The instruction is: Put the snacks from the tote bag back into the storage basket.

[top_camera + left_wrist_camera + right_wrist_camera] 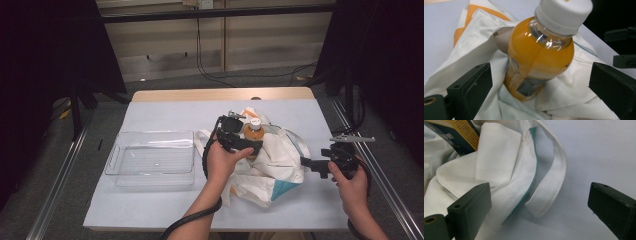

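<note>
White cloth bag (277,162) lay crumpled mid-desk (160,207), beside a clear tray (150,159); the orange bottle (537,56) stood in its mouth; left gripper (541,82) fingers stood wide around it, ideally closing below the cap; right gripper (540,205) fingers wide, empty, near the strap (549,187).

Bare table (150,202) along the lower left of the high view. The clear tray (150,159) blocks the left-centre. Mid-frame, the crumpled bag (280,160) heaps up with the bottle (254,134) poking out of it. The left gripper (540,82), jaws wide, straddles the bottle. The right gripper (307,162) hangs agape at the bag's right edge, its strap (551,185) looping between the jaws.
</note>
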`<action>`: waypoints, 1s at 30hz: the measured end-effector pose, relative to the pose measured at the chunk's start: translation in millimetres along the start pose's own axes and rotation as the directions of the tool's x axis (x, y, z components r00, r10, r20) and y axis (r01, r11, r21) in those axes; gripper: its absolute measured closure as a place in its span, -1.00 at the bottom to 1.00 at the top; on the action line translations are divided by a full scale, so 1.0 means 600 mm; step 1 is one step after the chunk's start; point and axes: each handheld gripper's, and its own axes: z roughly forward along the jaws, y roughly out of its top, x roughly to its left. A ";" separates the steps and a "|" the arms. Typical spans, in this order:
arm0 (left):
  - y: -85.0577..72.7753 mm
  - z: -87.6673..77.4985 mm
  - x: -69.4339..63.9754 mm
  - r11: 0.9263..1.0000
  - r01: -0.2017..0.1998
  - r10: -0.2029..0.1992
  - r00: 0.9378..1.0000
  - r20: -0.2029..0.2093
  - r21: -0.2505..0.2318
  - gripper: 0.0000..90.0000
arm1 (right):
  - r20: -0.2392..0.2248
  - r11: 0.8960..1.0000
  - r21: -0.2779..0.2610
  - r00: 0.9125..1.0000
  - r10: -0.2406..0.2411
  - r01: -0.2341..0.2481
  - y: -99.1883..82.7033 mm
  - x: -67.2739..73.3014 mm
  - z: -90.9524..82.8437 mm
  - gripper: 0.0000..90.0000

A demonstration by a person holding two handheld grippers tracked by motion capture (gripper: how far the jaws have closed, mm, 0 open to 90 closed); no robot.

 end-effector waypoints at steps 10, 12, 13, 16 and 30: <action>0.013 0.011 -0.004 1.000 -0.002 0.001 0.999 -0.032 -0.017 -0.86 | -0.013 1.000 0.013 1.000 -0.008 0.008 -0.001 0.003 0.004 -0.89; 0.014 0.013 -0.002 1.000 0.011 -0.011 1.000 -0.025 -0.019 -0.84 | -0.014 1.000 0.013 1.000 -0.006 0.006 -0.001 0.004 0.004 -0.89; 0.015 0.014 0.000 1.000 0.002 -0.002 0.999 -0.035 -0.012 -0.82 | -0.013 1.000 0.013 1.000 -0.007 0.008 -0.001 0.004 0.004 -0.89; 0.016 0.017 0.003 1.000 0.004 -0.004 0.999 -0.040 -0.015 -0.79 | -0.014 1.000 0.018 1.000 -0.008 0.008 -0.002 0.004 0.005 -0.89; 0.022 0.034 -0.007 1.000 -0.018 0.019 0.998 -0.061 0.005 -0.53 | -0.019 1.000 0.007 1.000 -0.011 0.011 0.002 0.005 0.002 -0.88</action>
